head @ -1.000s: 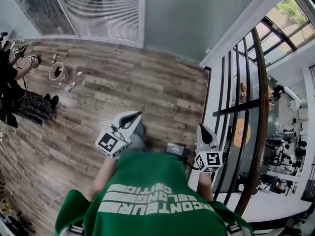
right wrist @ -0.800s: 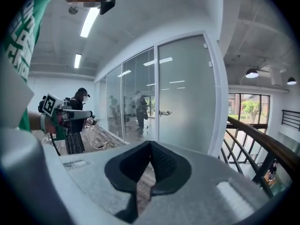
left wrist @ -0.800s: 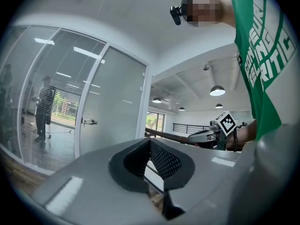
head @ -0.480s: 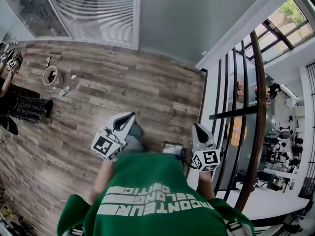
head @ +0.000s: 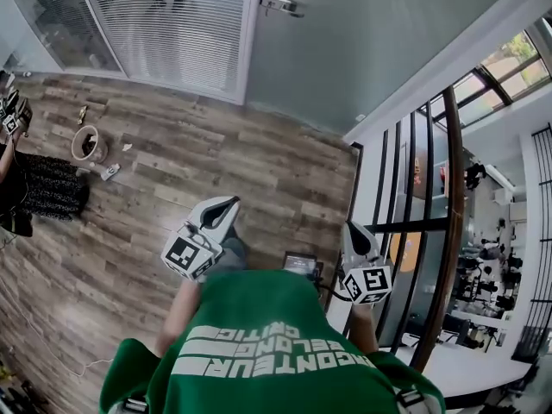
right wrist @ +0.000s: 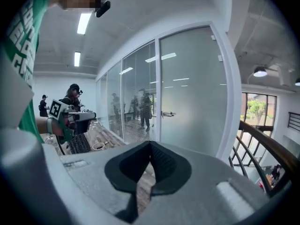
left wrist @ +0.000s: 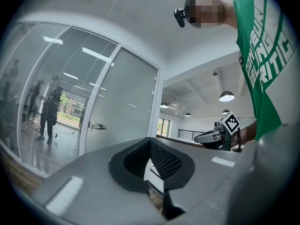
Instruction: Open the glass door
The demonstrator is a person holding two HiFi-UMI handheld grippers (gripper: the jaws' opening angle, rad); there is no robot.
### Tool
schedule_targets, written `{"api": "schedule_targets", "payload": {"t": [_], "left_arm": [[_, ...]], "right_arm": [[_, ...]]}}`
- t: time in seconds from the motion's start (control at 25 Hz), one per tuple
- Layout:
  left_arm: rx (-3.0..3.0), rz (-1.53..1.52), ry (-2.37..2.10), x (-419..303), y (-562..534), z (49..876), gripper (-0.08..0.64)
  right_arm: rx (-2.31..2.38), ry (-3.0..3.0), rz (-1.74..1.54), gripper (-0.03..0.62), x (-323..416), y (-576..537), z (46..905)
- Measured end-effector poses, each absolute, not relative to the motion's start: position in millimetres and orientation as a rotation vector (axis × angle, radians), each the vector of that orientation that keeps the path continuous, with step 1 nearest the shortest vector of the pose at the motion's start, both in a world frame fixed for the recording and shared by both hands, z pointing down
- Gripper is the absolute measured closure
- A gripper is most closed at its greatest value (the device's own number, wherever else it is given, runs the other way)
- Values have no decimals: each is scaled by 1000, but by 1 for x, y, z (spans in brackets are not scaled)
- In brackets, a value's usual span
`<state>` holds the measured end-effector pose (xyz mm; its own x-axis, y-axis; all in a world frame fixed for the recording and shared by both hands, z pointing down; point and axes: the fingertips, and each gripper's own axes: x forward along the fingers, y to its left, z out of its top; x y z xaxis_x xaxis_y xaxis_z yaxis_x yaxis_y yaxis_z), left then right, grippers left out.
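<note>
The glass door (head: 345, 50) is a frosted panel in a white frame, closed, across the wooden floor ahead of me. Its metal lever handle (head: 280, 5) sits on the door's left edge. The left gripper view shows the door (left wrist: 126, 107) and handle (left wrist: 96, 125) well ahead; the right gripper view shows the door (right wrist: 192, 88) and handle (right wrist: 167, 114) too. My left gripper (head: 229, 202) is held low in front of my body, shut and empty. My right gripper (head: 349, 226) is level with it on the right, also shut with nothing in it. Both are far short of the handle.
A glass wall with blinds (head: 172, 24) runs left of the door, with people standing behind it. A black railing with a wooden handrail (head: 450, 214) borders my right. A seated person (head: 26, 188) and a small round container (head: 88, 143) are on the floor at the left.
I have walked forward: the door and its handle are nearer and lower in the head view. Both grippers travelled with me and stayed shut.
</note>
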<state>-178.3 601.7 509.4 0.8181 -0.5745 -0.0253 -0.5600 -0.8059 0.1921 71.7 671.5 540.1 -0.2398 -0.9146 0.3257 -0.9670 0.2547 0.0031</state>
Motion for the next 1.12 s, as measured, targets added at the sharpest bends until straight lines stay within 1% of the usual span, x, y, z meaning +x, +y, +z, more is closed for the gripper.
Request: {"api": "schedule_targets", "payload": {"t": [0.16, 0.44, 0.76, 1.12], "left_arm": [[2794, -140, -925, -196, 572, 511, 546], [2739, -174, -965, -226, 529, 520, 546], [2710, -138, -1001, -260, 500, 539, 546], [2688, -96, -1042, -255, 469, 548, 546]], "right_arm": [[1648, -2288, 248, 600, 42, 636, 539], [1667, -2236, 259, 600, 46, 591, 530], [1678, -2198, 315, 600, 39, 574, 539], [1635, -2216, 343, 600, 45, 538, 556]]}}
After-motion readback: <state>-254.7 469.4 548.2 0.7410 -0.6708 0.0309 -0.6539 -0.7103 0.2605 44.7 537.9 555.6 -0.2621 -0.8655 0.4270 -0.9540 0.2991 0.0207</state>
